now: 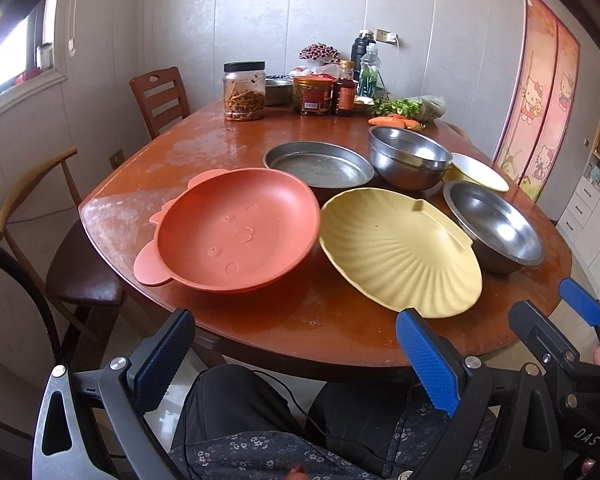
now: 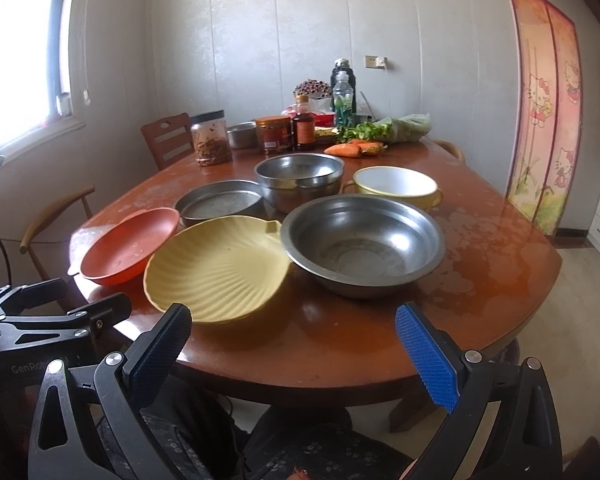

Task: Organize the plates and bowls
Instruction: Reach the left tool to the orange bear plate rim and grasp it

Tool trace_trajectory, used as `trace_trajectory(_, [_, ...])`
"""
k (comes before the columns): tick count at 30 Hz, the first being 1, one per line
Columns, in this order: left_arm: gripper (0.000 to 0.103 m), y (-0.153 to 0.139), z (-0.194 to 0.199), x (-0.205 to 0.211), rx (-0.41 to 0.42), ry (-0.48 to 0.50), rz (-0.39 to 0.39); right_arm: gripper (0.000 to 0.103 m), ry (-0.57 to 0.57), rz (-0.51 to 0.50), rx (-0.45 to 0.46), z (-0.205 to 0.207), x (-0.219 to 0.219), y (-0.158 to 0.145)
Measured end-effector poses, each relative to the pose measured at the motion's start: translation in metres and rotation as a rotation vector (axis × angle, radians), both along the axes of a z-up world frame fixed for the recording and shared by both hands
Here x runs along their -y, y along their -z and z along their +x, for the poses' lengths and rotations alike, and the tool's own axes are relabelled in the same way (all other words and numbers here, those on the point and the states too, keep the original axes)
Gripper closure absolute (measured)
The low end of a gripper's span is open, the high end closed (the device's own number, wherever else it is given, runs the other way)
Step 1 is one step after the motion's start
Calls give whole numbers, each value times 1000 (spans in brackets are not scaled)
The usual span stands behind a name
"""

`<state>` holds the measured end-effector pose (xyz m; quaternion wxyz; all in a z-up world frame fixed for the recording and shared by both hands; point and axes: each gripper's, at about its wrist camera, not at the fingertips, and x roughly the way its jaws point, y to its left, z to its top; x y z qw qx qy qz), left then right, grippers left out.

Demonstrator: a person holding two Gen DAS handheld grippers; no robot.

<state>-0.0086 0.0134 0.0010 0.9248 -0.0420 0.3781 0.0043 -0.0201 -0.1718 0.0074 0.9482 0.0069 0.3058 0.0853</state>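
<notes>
Plates and bowls sit spread on the brown oval wooden table (image 2: 480,280), none stacked except the far steel pair. Orange bear-eared plastic plate (image 1: 236,232) at near left, yellow shell-ribbed plastic plate (image 1: 396,248) just beside it on the right, rims close or touching. Large stainless steel bowl (image 2: 362,240) right of the yellow plate, its rim against that plate's edge. Behind them: flat round metal pan (image 1: 320,166), deeper stainless bowl (image 2: 300,180) that looks nested in a second one, and yellow two-handled bowl with white inside (image 2: 396,186). Left gripper (image 1: 296,360) hangs below the near table edge over the person's lap, fingers wide apart, holding nothing, touching nothing. Right gripper (image 2: 294,354) same: jaws spread wide, empty, short of the table edge, in front of the yellow plate and big steel bowl. Jars, bottles, carrots (image 2: 354,148) and greens crowd the far end of the table.
</notes>
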Motion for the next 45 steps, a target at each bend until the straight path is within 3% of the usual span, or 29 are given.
trace_trajectory(3, [2,0,3,-10,-10,-6,-14,1,-20,8,0,3,-4,0])
trace_trajectory(15, [2,-10,24,-103,-3,-189,-84,1,-200,26,-9,42,-55,-22])
trace_trajectory(24, [3,1,49,-128,-63,-168,-125,1,-364,2,-118,93,-118,-19])
trace_trajectory(30, [12,8,63,-137,-111,-138,-182,1,-389,-4,-203,128,-139,-5])
trace_trajectory(35, [17,12,72,-136,-141,-101,-205,1,-412,-8,-213,141,-145,0])
trace_trajectory(41, [33,19,81,-133,-175,-39,-260,3,-429,26,-251,155,-154,5])
trace_trajectory(45, [51,22,86,-127,-186,1,-271,8,-466,64,-283,160,-159,9])
